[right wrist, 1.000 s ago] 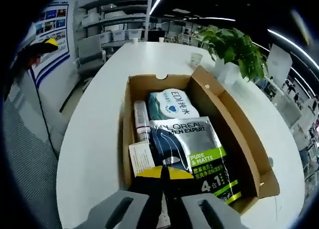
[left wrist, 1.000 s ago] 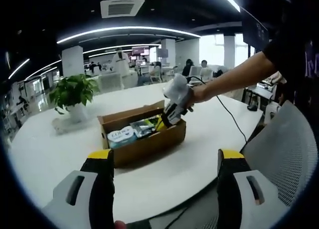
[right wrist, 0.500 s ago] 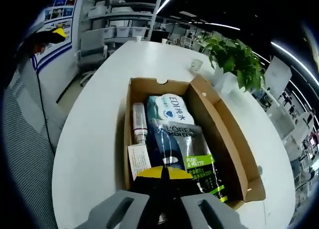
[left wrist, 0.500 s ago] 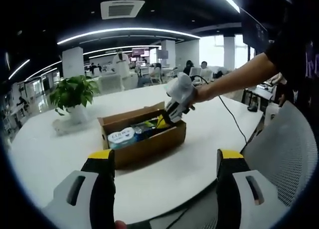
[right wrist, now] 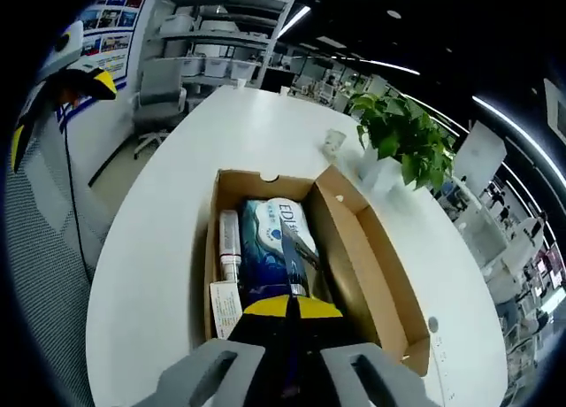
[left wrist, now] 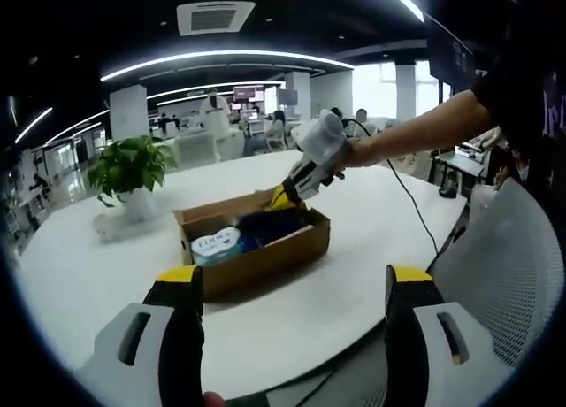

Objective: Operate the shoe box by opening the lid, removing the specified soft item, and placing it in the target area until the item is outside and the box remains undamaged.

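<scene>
The open cardboard shoe box lies on the white table, its lid folded back. My right gripper hangs above the box, shut on a dark L'Oreal pouch whose lower end still hangs inside. In the right gripper view the jaws are pinched on the pouch, which I see edge-on over the box. A blue-and-white tissue pack, a tube and a card lie in the box. My left gripper is open near the table's edge, holding nothing.
A potted plant stands beyond the box, with a small cup next to it. A grey mesh chair sits at the table's near edge. A person's arm and a cable reach over the table.
My right gripper has risen with the pouch, pulling its end up out of the box so it turns edge-on. The left gripper has stayed still.
</scene>
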